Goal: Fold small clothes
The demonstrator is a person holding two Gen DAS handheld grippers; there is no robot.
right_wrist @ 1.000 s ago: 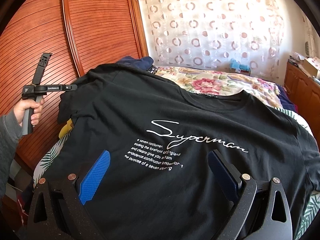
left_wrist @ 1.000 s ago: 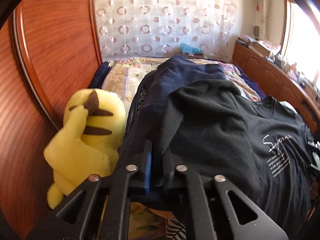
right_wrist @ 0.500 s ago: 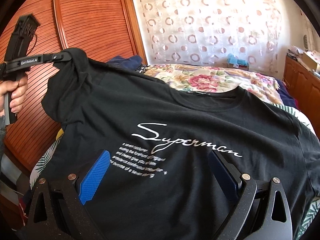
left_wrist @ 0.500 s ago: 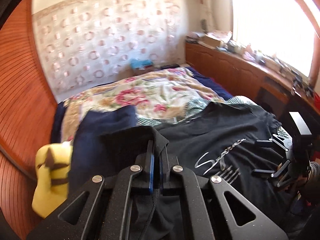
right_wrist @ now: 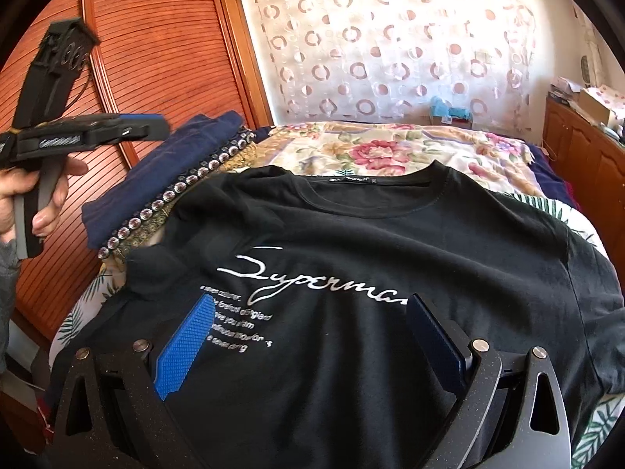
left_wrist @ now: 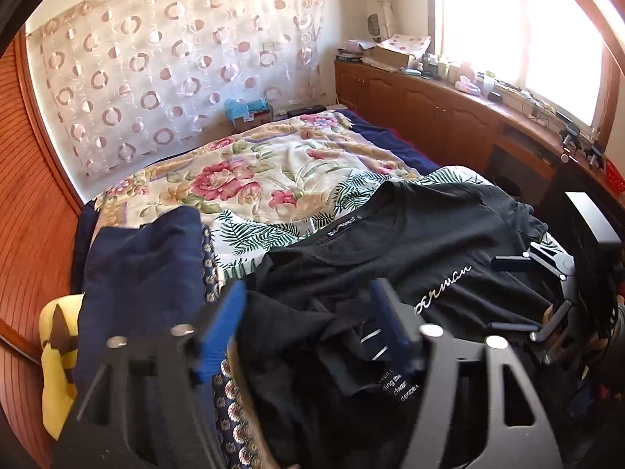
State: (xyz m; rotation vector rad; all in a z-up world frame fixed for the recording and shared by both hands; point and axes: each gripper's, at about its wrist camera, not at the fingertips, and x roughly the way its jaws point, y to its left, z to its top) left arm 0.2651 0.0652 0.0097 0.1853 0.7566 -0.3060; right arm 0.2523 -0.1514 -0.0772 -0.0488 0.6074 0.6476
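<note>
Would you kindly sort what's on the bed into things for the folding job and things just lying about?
For the job: black T-shirt, left gripper, right gripper.
Lying about: yellow plush, navy clothes, blue box.

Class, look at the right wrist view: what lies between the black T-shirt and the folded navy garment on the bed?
In the right wrist view, a dark strip of cloth with a row of pale rings lies between the black T-shirt and the folded navy garment.
</note>
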